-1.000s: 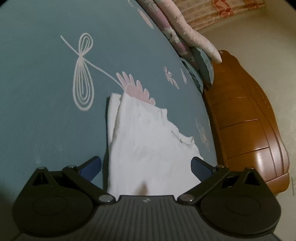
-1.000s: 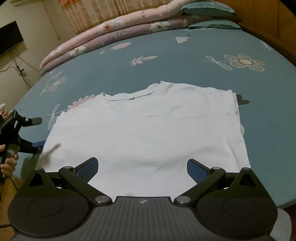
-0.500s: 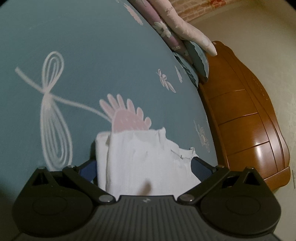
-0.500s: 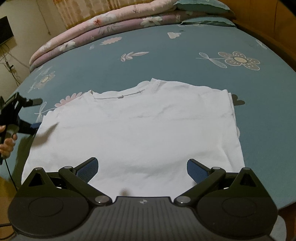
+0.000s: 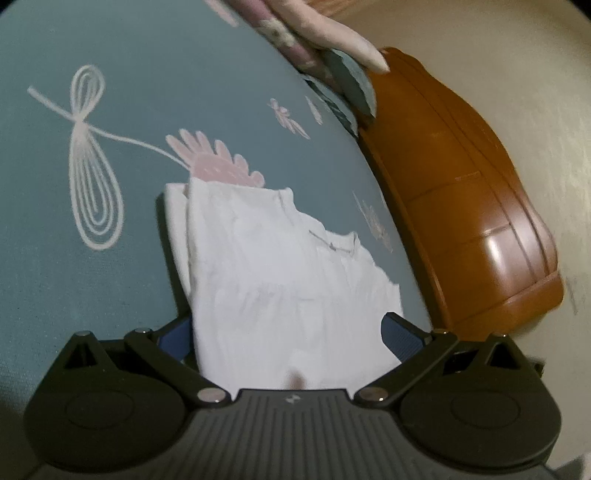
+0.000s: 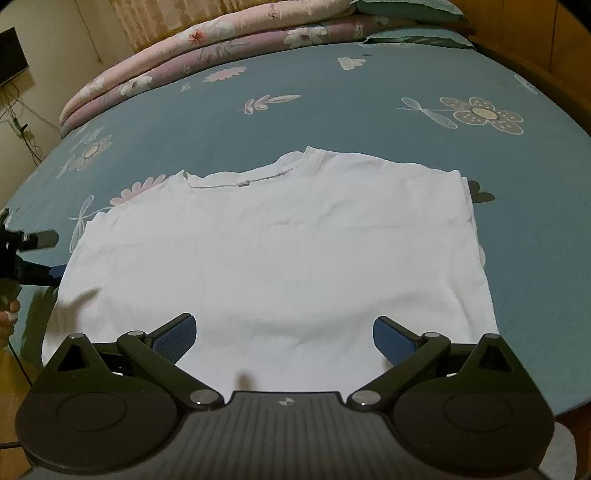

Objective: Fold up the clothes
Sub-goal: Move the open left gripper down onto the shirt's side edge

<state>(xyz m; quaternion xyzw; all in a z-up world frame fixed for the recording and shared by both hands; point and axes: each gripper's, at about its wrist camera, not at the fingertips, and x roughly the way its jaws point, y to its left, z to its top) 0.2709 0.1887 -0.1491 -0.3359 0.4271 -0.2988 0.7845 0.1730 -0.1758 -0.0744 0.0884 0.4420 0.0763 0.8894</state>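
A white T-shirt (image 6: 280,251) lies flat on the blue bed sheet (image 6: 369,110), its collar toward the pillows and both sleeves tucked in at the sides. My right gripper (image 6: 283,334) hovers open over the shirt's near hem. In the left wrist view the same T-shirt (image 5: 273,266) runs away from the camera, its folded side edge on the left. My left gripper (image 5: 286,332) is open, its blue pads straddling the shirt's near end. The left gripper (image 6: 35,258) also shows at the shirt's left edge in the right wrist view, held by a hand.
Folded pink and mauve quilts (image 6: 207,48) and teal pillows (image 6: 410,18) line the far side of the bed. A wooden bed board (image 5: 465,192) rises just beyond the mattress edge. A dark screen (image 6: 11,55) hangs on the wall at the left.
The left gripper dipped low toward the shirt's end, then drew back and up a little. The right gripper crept closer over the hem. Both stayed open; the shirt has not moved.
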